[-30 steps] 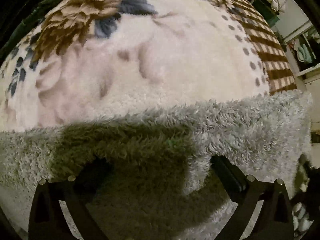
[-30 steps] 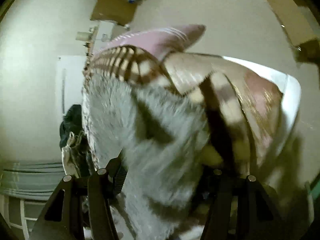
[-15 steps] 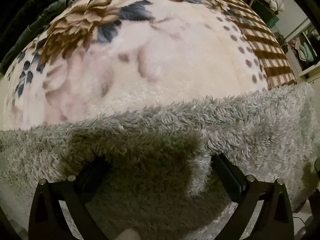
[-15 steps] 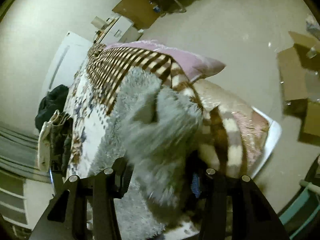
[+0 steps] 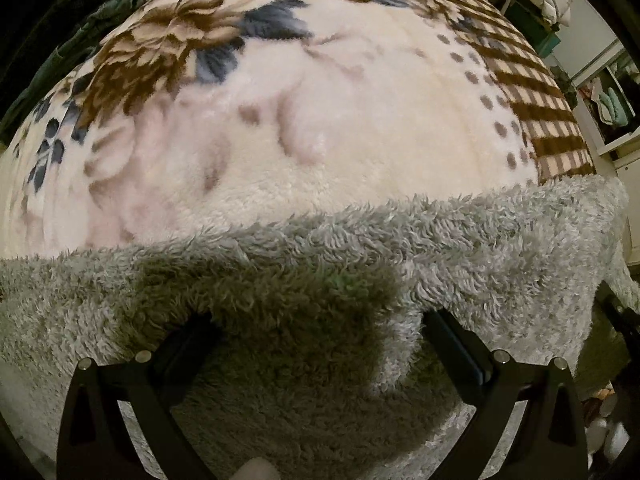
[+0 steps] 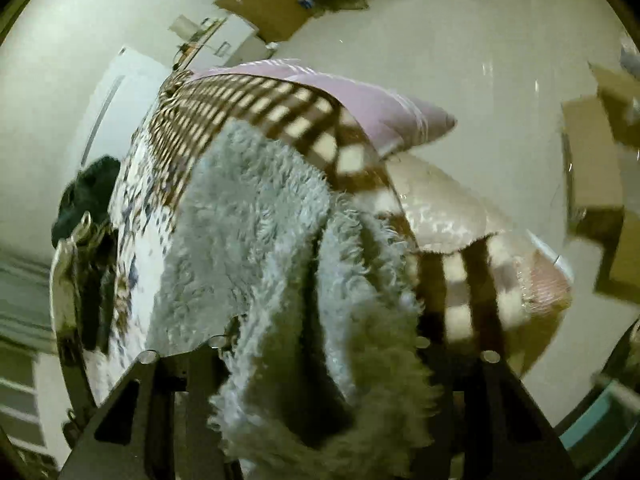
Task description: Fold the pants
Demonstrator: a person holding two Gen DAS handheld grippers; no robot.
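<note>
left gripper (image 5: 316, 344) and right gripper (image 6: 316, 364): black angular finger frames with triangular cut-outs (silver screw heads on top).

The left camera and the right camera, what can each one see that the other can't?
Only the left camera shows the big brown flower on the blanket and a shelf with clothes. Only the right camera shows the purple pillow, the floor and cardboard boxes. Both show the fluffy grey pants lying on the blanket, with gripper fingers on either side of the fabric.
</note>
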